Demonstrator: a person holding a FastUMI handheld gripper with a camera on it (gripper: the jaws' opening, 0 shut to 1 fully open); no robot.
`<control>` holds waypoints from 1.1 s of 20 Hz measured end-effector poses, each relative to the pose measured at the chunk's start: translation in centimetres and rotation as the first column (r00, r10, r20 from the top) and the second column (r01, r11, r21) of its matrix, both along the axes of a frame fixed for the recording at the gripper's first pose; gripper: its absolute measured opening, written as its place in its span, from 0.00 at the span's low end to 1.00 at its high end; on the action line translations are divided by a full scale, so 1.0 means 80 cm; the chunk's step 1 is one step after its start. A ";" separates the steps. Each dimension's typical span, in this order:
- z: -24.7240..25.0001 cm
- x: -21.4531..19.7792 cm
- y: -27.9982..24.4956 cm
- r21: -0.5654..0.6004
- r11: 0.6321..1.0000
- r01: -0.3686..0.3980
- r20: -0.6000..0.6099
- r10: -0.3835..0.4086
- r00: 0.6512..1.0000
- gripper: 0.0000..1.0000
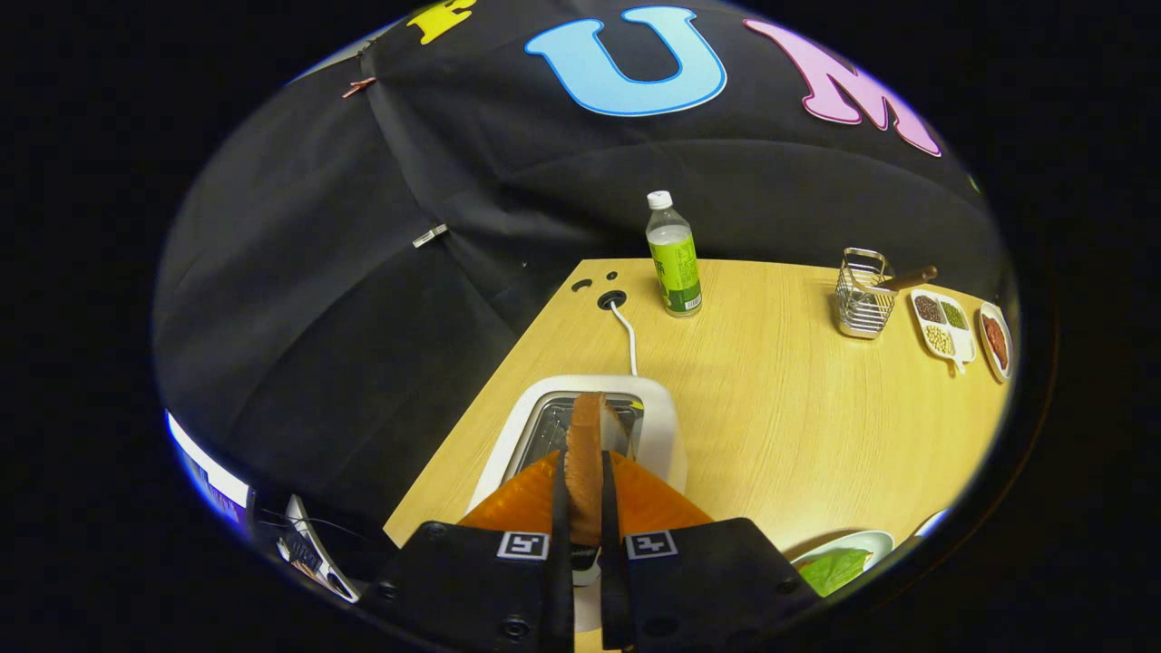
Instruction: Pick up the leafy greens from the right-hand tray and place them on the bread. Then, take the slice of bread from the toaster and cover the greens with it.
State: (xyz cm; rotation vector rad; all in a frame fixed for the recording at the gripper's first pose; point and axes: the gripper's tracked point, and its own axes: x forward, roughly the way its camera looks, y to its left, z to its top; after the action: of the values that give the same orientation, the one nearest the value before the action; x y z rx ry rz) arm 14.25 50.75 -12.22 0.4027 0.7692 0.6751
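Note:
My gripper (pixel 585 472) is shut on a slice of bread (pixel 585 435), held edge-on between both fingers, its brown crust facing me. The slice stands directly over the slot of the white toaster (pixel 667 426), which sits on the wooden table (pixel 798 408); whether its lower edge is still inside the slot is hidden by the fingers. A leafy green (pixel 833 570) lies on a white plate (pixel 862 541) to the right of the fingers, near the table's front edge.
A white cord (pixel 624 336) runs from the toaster to a hole in the table. Beyond stand a green-labelled bottle (pixel 676 258), a wire basket (pixel 863 295) with a wooden-handled tool, and a divided dish (pixel 943 328) of beans. Table's left edge is close to the toaster.

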 end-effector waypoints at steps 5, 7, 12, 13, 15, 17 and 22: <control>0.043 -0.004 -0.024 0.059 0.998 0.005 0.035 -0.007 0.999 0.16; 0.068 -0.007 -0.041 0.101 0.995 0.006 0.050 -0.011 0.999 0.16; 0.121 -0.023 -0.099 0.183 0.983 -0.007 0.112 -0.014 0.994 0.16; 0.128 -0.031 -0.114 0.190 0.982 -0.014 0.129 -0.011 0.992 0.16; 0.124 -0.044 -0.149 0.168 0.986 -0.012 0.151 -0.014 0.988 0.16; 0.113 -0.057 -0.182 0.151 0.989 0.002 0.160 -0.027 0.987 0.16; 0.048 -0.084 -0.261 0.139 0.984 0.110 0.097 -0.124 0.987 0.16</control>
State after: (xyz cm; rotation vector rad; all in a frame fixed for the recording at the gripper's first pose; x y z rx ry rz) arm 7.52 29.85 -8.35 0.5259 0.5972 0.6335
